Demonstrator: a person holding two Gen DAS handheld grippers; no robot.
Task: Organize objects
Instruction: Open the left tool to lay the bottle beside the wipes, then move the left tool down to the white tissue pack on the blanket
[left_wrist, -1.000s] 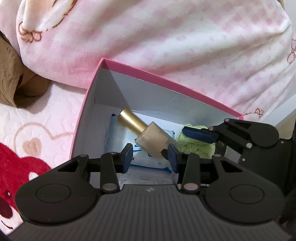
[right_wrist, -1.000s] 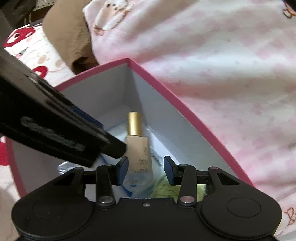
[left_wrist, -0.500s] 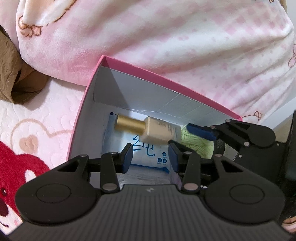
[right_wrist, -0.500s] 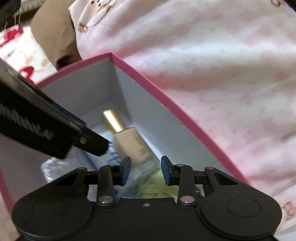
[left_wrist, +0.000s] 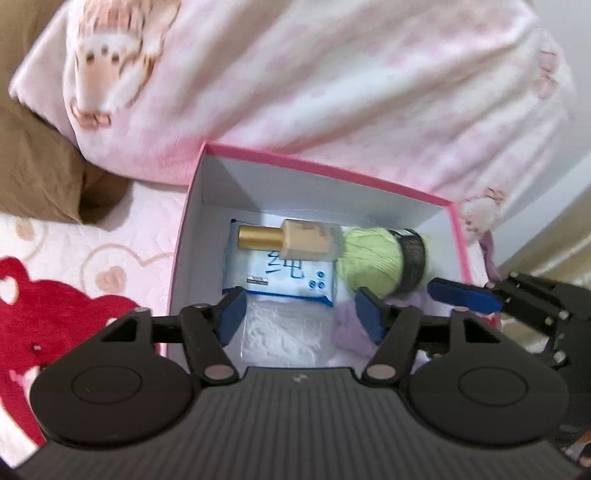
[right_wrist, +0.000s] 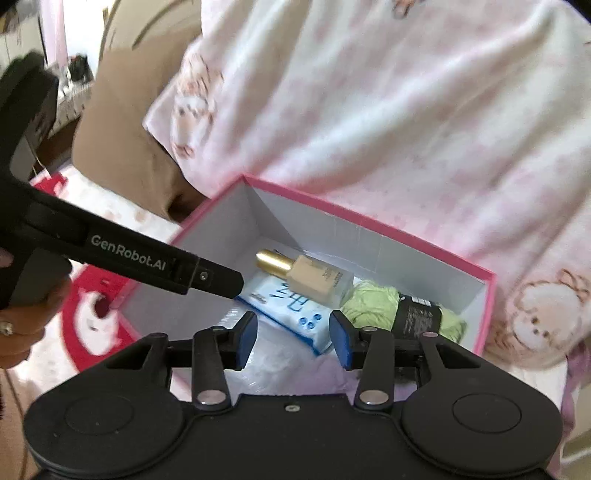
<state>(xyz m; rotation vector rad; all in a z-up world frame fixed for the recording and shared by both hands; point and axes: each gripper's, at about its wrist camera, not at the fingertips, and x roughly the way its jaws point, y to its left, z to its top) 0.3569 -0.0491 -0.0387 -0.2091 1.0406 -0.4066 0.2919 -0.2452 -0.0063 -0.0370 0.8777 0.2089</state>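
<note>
A pink-rimmed box (left_wrist: 325, 173) (right_wrist: 369, 221) with white walls sits on the bed. Inside it a beige bottle with a gold cap (left_wrist: 291, 242) (right_wrist: 306, 273) lies on a blue-and-white tissue pack (left_wrist: 284, 277) (right_wrist: 291, 310). A green yarn ball with a black band (left_wrist: 376, 258) (right_wrist: 402, 306) lies to its right, a clear plastic bag (left_wrist: 284, 332) in front. My left gripper (left_wrist: 301, 314) is open and empty above the box's near side. My right gripper (right_wrist: 293, 339) is open and empty, also above the box.
A pink patterned blanket (left_wrist: 314, 85) (right_wrist: 388, 110) is heaped behind the box. A brown cushion (left_wrist: 33, 158) lies at the left. The bed sheet with red bear print (left_wrist: 48, 306) spreads left of the box. A lilac cloth (left_wrist: 351, 328) lies at the box's near right.
The bottle, tilted up between the left fingers a second ago, now lies flat on the tissue pack. Both grippers have pulled back and up from the box, and the left one has opened wider.
</note>
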